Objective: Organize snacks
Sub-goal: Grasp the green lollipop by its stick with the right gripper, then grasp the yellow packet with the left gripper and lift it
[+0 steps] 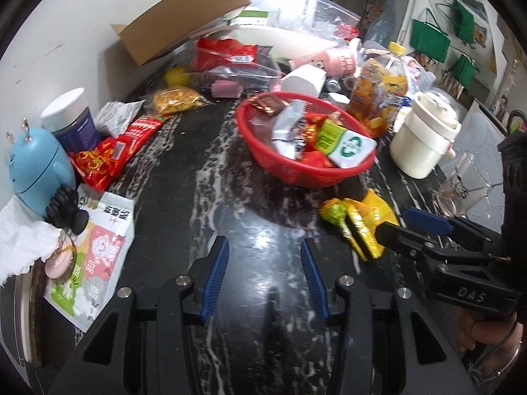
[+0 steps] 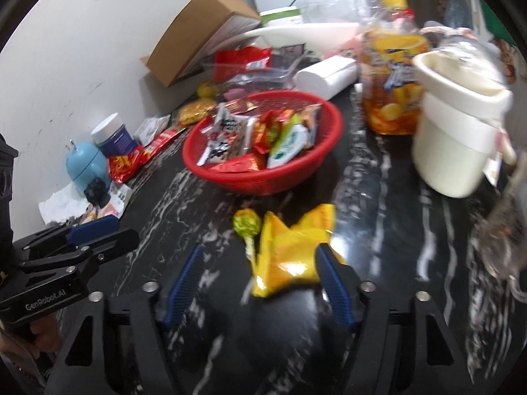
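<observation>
Black marble with white veins forms the desk (image 1: pixel 204 177) on which the snacks are spread. A red basket (image 1: pixel 263 161), heaped with wrapped snacks, is seen near the middle of the desk. In front of it, a yellow packet (image 2: pixel 290 250) and a green lollipop (image 2: pixel 247 222) are laid side by side, touching or nearly so. The right gripper (image 2: pixel 260 283) is held wide, with the near end of the packet between its blue pads (image 2: pixel 332 283); whether the pads touch the packet cannot be told, as the view is blurred. The left gripper (image 1: pixel 265 279) is held wide too, with nothing but bare desk between its fingers. In the left view the right gripper (image 1: pixel 405 227) is seen at the packet (image 1: pixel 372 217), just beside the lollipop (image 1: pixel 334 212). A cream pot (image 1: pixel 425 138) and an orange bottle (image 1: pixel 378 95) are stood to the right of the basket. Along the wall, a blue figure (image 1: pixel 36 168), a white-capped jar (image 1: pixel 72 118), red packets (image 1: pixel 112 154) and a cardboard box (image 1: pixel 184 16) are found. A white pouch (image 1: pixel 95 250) is laid near the left edge.
</observation>
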{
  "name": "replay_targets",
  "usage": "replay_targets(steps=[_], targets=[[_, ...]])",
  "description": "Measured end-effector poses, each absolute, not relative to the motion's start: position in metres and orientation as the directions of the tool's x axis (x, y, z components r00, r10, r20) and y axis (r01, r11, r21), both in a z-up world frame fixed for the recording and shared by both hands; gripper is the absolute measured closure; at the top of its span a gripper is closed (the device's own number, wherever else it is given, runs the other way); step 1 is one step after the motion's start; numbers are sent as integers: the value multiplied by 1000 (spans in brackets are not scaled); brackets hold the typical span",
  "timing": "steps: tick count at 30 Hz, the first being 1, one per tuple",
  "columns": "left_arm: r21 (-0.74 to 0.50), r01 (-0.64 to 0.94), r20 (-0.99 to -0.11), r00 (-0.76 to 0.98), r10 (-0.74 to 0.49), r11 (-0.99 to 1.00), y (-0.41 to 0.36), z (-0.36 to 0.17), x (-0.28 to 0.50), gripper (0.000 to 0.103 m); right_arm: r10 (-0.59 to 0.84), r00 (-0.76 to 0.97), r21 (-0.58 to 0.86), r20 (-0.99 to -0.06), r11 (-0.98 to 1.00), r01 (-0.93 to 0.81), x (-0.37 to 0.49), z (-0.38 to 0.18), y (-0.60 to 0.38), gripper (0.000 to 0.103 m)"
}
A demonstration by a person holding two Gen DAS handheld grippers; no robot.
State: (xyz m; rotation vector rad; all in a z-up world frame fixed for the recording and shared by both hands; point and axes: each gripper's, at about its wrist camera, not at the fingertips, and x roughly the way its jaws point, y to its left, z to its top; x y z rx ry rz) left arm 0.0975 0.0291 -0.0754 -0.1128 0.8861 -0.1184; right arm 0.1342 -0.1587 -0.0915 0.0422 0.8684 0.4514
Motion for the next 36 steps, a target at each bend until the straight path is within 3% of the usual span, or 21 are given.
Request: replay_targets(steps=[4, 9, 15, 19, 36], targets=[[-135, 36, -764, 632, -128, 990, 42, -78, 103, 58, 438, 521, 235, -733, 881, -410, 150, -99, -139, 48], [-138, 19, -765, 633, -119, 990, 55, -82, 110, 58, 406, 503, 193, -763, 886, -422, 167, -111, -119, 50], [-157, 9, -763, 634, -128, 987, 64, -84, 115, 58, 351, 498, 123, -793, 892, -434, 178, -122, -105, 61], [-160, 9, -761, 636, -129, 987, 64, -85, 116, 58, 316, 511, 81, -800, 899, -430, 180, -127, -100, 78], [-198, 93, -745, 632, -211, 976, 22, -71, 116, 58, 401, 584, 174, -706, 897, -406, 133, -76, -154, 80]])
